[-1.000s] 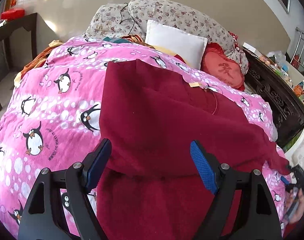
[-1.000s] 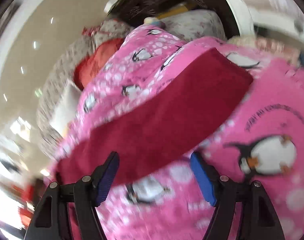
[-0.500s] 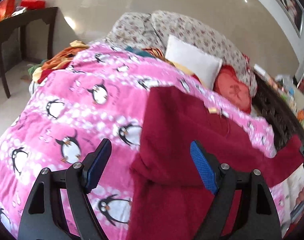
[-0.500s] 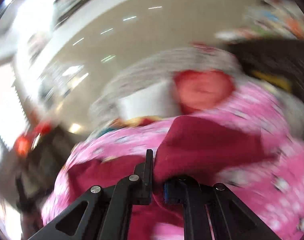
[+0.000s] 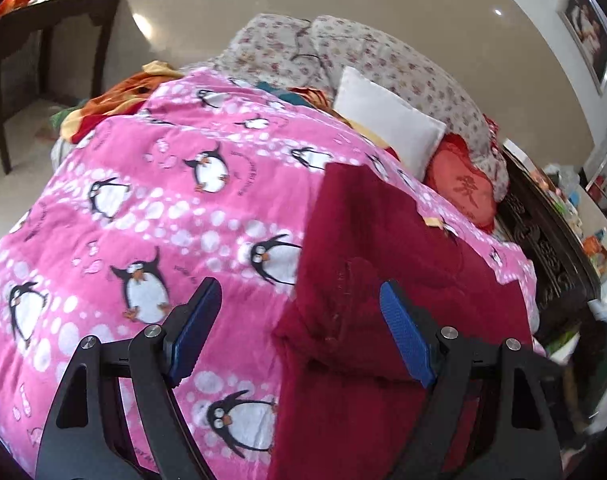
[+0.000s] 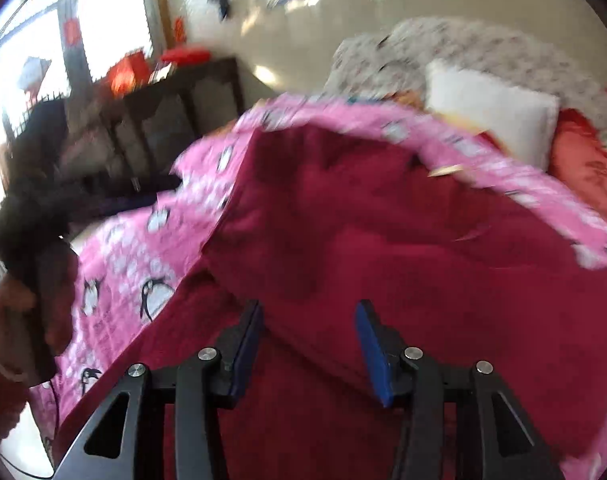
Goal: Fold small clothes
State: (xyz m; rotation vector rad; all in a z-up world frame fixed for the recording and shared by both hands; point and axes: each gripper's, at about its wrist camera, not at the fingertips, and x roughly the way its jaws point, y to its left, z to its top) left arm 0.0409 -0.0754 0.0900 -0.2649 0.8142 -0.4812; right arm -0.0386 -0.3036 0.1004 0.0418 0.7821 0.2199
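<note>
A dark-red fleece garment (image 5: 387,280) lies part-folded on the pink penguin-print blanket (image 5: 175,200). The left gripper (image 5: 299,336) gapes empty; the right gripper (image 6: 309,344) is opening, fabric released. Next, probably flatten the near fold.

Left gripper (image 5: 299,336) hovers with jaws wide apart, nothing between the pads. Below it, a folded dark red garment (image 5: 383,280) lies on a pink penguin blanket (image 5: 151,200). A white pillow (image 5: 387,120) lies beyond.
</note>
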